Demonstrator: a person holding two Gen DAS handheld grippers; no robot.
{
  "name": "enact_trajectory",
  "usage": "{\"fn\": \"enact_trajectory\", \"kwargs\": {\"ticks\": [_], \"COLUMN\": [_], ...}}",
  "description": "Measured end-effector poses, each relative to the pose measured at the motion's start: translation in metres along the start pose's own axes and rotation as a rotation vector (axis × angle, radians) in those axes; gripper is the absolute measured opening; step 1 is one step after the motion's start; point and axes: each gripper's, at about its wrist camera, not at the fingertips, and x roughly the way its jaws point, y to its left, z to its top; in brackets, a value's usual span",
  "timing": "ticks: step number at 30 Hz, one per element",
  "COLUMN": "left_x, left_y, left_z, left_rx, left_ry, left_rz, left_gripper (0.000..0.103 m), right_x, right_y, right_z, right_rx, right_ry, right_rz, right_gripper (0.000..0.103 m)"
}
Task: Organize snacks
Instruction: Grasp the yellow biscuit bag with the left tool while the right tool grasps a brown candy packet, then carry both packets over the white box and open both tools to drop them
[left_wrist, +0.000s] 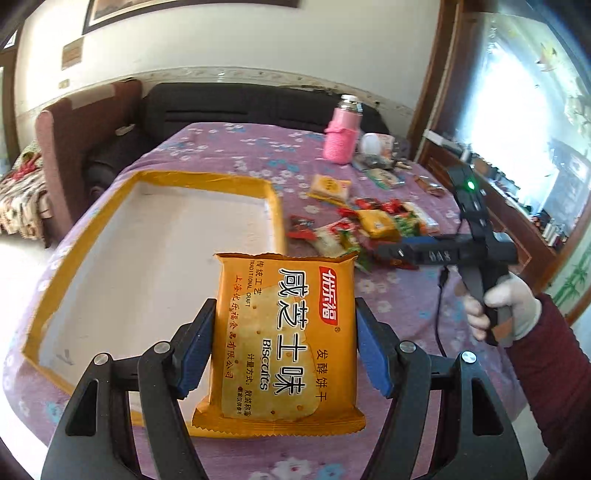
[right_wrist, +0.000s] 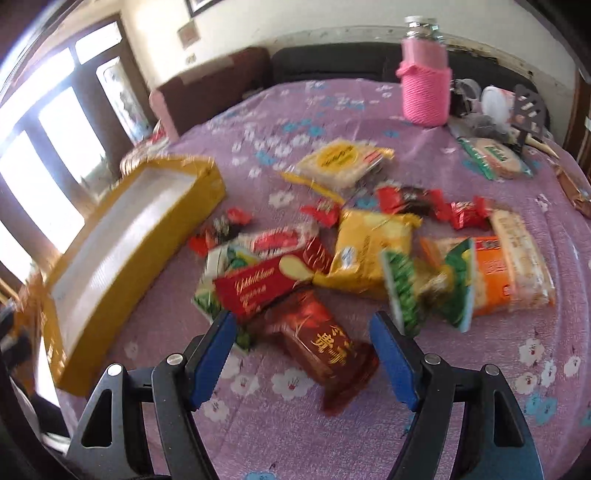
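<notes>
My left gripper (left_wrist: 284, 343) is shut on an orange biscuit packet (left_wrist: 280, 332) and holds it above the near right corner of the yellow-rimmed white tray (left_wrist: 147, 258). My right gripper (right_wrist: 303, 339) is open, its blue pads on either side of a dark red snack packet (right_wrist: 325, 350) on the purple cloth; whether they touch it I cannot tell. It also shows in the left wrist view (left_wrist: 406, 254), over the snack pile. The pile (right_wrist: 369, 251) holds several red, yellow, green and orange packets. The tray also shows in the right wrist view (right_wrist: 122, 254), at the left.
A pink knitted jar (right_wrist: 424, 85) stands at the back of the round table with the purple flowered cloth (right_wrist: 295, 424). Small clutter (right_wrist: 491, 110) lies at the back right. A dark sofa (left_wrist: 258, 107) and a chair (left_wrist: 74, 147) stand behind the table.
</notes>
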Motion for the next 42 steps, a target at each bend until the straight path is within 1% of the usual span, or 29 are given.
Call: {"fn": "enact_trajectory", "kwargs": {"ticks": [3, 4, 5, 6, 7, 10, 14, 20, 22, 24, 26, 27, 29, 30, 32, 36, 39, 42], "left_x": [-0.004, -0.004, -0.005, -0.005, -0.006, -0.009, -0.012, -0.01, -0.004, 0.0, 0.002, 0.004, 0.009, 0.014, 0.02, 0.032, 0.036, 0.033], "left_y": [0.009, 0.012, 0.014, 0.015, 0.015, 0.014, 0.016, 0.027, 0.033, 0.04, 0.05, 0.057, 0.074, 0.085, 0.1, 0.129, 0.14, 0.148], "left_z": [0.0, 0.0, -0.002, -0.002, -0.003, -0.003, 0.0, 0.002, 0.005, 0.01, 0.016, 0.019, 0.023, 0.025, 0.026, 0.025, 0.023, 0.02], "left_rx": [-0.025, -0.037, -0.047, -0.055, -0.058, -0.065, -0.068, -0.065, -0.068, -0.065, -0.063, -0.067, -0.087, -0.101, -0.124, -0.165, -0.186, -0.216], "left_ry": [-0.007, -0.008, -0.009, -0.01, -0.009, -0.01, -0.019, -0.019, -0.009, -0.003, 0.003, 0.009, 0.021, 0.037, 0.06, 0.095, 0.109, 0.102], "left_rz": [0.024, 0.029, 0.033, 0.04, 0.046, 0.059, 0.081, 0.111, 0.126, 0.153, 0.184, 0.204, 0.24, 0.259, 0.283, 0.308, 0.307, 0.292], "left_gripper": [0.07, 0.07, 0.07, 0.07, 0.07, 0.07, 0.07, 0.07, 0.07, 0.07, 0.07, 0.07, 0.07, 0.07, 0.07, 0.07, 0.07, 0.07], "right_x": [0.009, 0.012, 0.014, 0.014, 0.013, 0.01, -0.006, -0.062, -0.076, -0.085, -0.087, -0.082, -0.069, -0.059, -0.039, 0.005, 0.033, 0.046], "right_y": [0.007, 0.009, 0.012, 0.014, 0.015, 0.014, 0.019, 0.034, 0.044, 0.059, 0.08, 0.094, 0.118, 0.132, 0.159, 0.204, 0.222, 0.226], "right_z": [-0.011, -0.013, -0.016, -0.016, -0.016, -0.017, -0.025, -0.034, -0.03, -0.023, -0.012, -0.004, 0.006, 0.01, 0.015, 0.019, 0.018, 0.016], "right_rx": [-0.047, -0.056, -0.072, -0.084, -0.087, -0.066, -0.063, -0.056, -0.063, -0.074, -0.078, -0.077, -0.072, -0.069, -0.071, -0.072, -0.071, -0.054], "right_ry": [0.025, 0.033, 0.026, 0.024, 0.02, 0.017, -0.013, -0.093, -0.112, -0.126, -0.123, -0.108, -0.079, -0.059, -0.023, 0.052, 0.084, 0.095], "right_rz": [-0.017, -0.028, -0.063, -0.09, -0.106, -0.061, -0.063, -0.022, 0.023, 0.086, 0.172, 0.231, 0.313, 0.349, 0.394, 0.418, 0.394, 0.381], "right_gripper": [0.074, 0.067, 0.062, 0.049, 0.038, 0.032, 0.031, 0.031, 0.031, 0.031, 0.031, 0.031, 0.031, 0.031, 0.031, 0.031, 0.031, 0.034]}}
